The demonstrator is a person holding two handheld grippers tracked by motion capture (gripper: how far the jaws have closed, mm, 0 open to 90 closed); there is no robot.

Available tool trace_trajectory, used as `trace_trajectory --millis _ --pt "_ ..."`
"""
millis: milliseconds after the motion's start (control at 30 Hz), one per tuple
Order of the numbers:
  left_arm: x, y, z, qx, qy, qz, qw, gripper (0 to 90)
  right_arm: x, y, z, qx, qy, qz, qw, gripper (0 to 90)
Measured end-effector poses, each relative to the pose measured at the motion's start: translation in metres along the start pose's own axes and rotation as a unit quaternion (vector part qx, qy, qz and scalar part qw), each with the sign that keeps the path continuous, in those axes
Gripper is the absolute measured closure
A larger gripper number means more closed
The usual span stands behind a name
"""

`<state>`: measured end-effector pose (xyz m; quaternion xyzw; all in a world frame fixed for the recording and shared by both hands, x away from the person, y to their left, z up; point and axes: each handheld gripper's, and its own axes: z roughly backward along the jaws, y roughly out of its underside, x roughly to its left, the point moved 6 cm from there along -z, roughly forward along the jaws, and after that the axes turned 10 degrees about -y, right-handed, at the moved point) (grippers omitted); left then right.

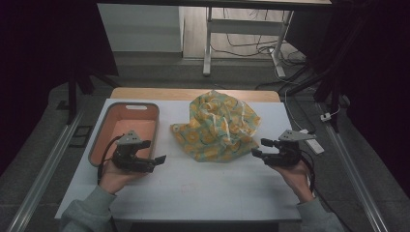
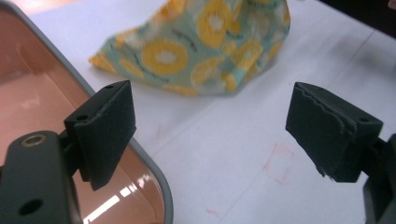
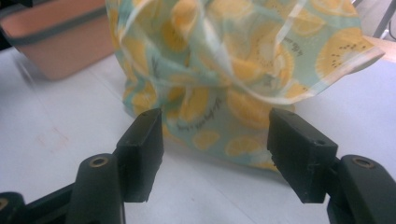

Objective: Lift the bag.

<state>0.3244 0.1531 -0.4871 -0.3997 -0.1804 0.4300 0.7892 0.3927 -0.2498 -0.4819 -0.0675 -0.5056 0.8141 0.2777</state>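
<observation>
A crumpled teal cloth [image 1: 217, 125] printed with yellow fruit slices lies heaped in the middle of the white table. My left gripper [image 1: 153, 153] is held low at its left, beside the pink tub [image 1: 104, 130], jaws open and pointing right toward the cloth. In the left gripper view the pads [image 2: 105, 126] stand wide apart with only bare table between them; the cloth [image 2: 201, 46] is farther off. My right gripper [image 1: 258, 147] sits at the cloth's right edge, open. In the right gripper view its jaws [image 3: 217, 149] frame the cloth's [image 3: 233, 70] lower folds without touching them.
The pink tub [image 2: 28, 93] with a grey rim stands empty at the table's left, its rim right under the left jaw. A white power strip [image 1: 314, 142] lies off the right edge. Bare table top [image 1: 203, 188] spreads in front of the cloth.
</observation>
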Motion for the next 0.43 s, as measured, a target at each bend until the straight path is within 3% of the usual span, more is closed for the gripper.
trace_trajectory --millis 433 --pt "0.0009 0.0013 -0.0023 0.002 0.002 0.008 1.0 16.2 0.0019 0.0027 0.0037 -0.008 0.0 0.013 0.9999 36.9"
